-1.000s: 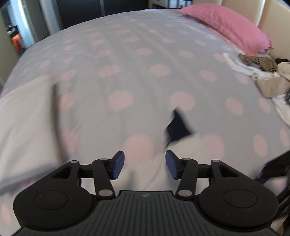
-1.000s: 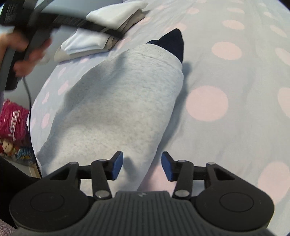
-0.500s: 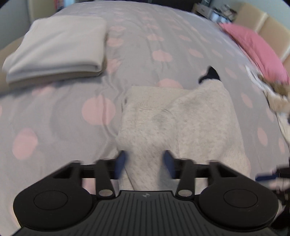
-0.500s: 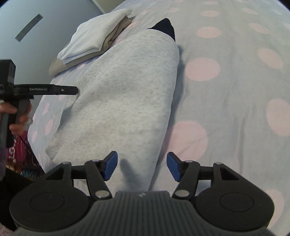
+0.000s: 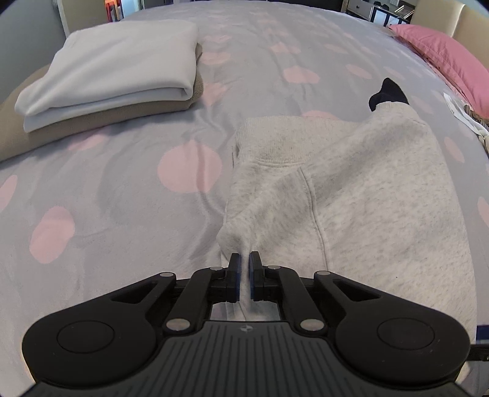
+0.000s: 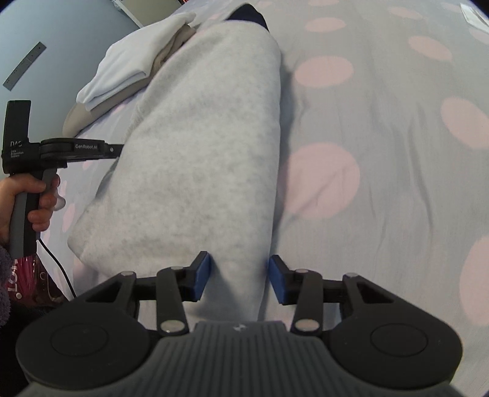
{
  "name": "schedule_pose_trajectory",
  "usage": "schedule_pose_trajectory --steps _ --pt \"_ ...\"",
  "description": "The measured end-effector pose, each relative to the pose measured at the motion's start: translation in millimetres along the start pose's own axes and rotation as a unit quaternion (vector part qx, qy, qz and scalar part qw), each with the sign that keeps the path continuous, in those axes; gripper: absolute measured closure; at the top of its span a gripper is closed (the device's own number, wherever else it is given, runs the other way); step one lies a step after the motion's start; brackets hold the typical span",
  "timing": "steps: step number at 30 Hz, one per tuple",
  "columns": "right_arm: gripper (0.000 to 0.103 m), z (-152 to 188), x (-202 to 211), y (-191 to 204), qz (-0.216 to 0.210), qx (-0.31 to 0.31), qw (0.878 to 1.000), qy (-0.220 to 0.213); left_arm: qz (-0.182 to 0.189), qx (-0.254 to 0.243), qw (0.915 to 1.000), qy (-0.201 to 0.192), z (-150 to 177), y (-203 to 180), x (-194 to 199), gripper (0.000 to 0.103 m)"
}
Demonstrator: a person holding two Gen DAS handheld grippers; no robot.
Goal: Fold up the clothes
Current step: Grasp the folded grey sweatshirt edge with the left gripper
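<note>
While L gripper [image 5: 243, 262] pinches sweatpants [image 5: 351, 195] edge, R gripper [image 6: 239, 268] open.

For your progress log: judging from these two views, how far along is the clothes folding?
Done: two folded items stacked on the bed. In hand: the grey sweatshirt, partly folded, pinched by the left gripper; the right gripper sits open around its edge. Left: finishing it, plus the loose clothes near the pink pillow.

Home bedroom — bed under grey duvet with pink dots [image 5: 189, 165], pink pillow [image 5: 443, 61] at headboard [image 5: 470, 27] — folded laundry stack [image 5: 116, 76].
</note>
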State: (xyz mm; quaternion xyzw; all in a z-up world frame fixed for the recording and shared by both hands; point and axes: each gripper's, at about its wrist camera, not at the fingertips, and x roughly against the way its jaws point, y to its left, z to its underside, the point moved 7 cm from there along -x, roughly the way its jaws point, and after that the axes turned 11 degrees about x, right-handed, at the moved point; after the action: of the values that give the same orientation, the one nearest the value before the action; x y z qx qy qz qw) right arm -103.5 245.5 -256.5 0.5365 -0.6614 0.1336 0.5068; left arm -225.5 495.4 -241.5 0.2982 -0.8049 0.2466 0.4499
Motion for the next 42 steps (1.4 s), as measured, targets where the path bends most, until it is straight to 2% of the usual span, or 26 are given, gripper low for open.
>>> schedule_pose_trajectory --steps 4,5,6,7,8,9,10,11,12,13,15,17,18,22,28,33,42 --pt "0.06 21 5 3 0.009 0.011 1.0 0.017 0.004 0.005 1.0 -0.007 3 5 11 0.098" --pt "0.067 26 6 3 0.003 0.006 1.0 0.019 0.006 0.006 0.9999 -0.01 4 6 15 0.097" --pt "0.082 30 6 4 -0.003 0.004 1.0 0.023 0.011 0.01 0.9998 -0.013 4 8 20 0.095" --pt "0.089 35 7 4 0.003 0.009 1.0 0.027 0.015 0.018 0.9996 -0.013 5 11 27 0.094" --pt "0.088 40 8 4 0.012 0.016 0.999 0.032 0.019 0.023 0.9995 -0.014 7 13 34 0.088" --pt "0.087 42 10 3 0.016 0.02 0.999 0.029 0.024 0.024 0.9993 -0.017 8 15 42 0.085" --pt "0.086 43 12 2 0.017 0.019 0.999 0.025 0.03 0.024 0.999 -0.021 9 16 50 0.075" --pt "0.085 42 15 1 0.015 0.014 1.0 0.018 0.035 0.025 0.9987 -0.026 11 18 58 0.06" --pt "0.083 40 18 1 0.013 0.011 1.0 0.01 0.04 0.031 0.9982 -0.034 12 19 64 0.052" --pt "0.074 36 21 1 0.013 0.01 1.0 -0.003 0.044 0.038 0.9975 -0.041 13 21 69 0.043" --pt "0.052 25 29 2 0.015 0.01 0.999 -0.03 0.053 0.051 0.9962 -0.047 16 22 72 0.042" --pt "0.039 13 36 3 0.018 0.012 0.998 -0.058 0.064 0.059 0.9953 -0.042 17 20 68 0.036" --pt "0.036 7 37 3 0.017 0.011 0.998 -0.067 0.068 0.059 0.9952 -0.04 18 18 64 0.036" --pt "0.034 -15 36 -3 0.013 0.005 0.996 -0.089 0.082 0.064 0.9939 -0.034 17 16 42 0.036" --pt "0.028 -46 14 -14 -0.001 0.001 0.996 -0.084 0.115 0.073 0.9902 -0.027 8 23 15 0.036" --pt "0.027 -68 -3 -26 -0.02 -0.005 0.997 -0.077 0.148 0.081 0.9855 -0.021 -1 30 -3 0.036" --pt "0.029 -104 -47 -52 -0.07 -0.035 0.996 -0.047 0.233 0.111 0.9661 0.008 -3 33 -31 0.037"
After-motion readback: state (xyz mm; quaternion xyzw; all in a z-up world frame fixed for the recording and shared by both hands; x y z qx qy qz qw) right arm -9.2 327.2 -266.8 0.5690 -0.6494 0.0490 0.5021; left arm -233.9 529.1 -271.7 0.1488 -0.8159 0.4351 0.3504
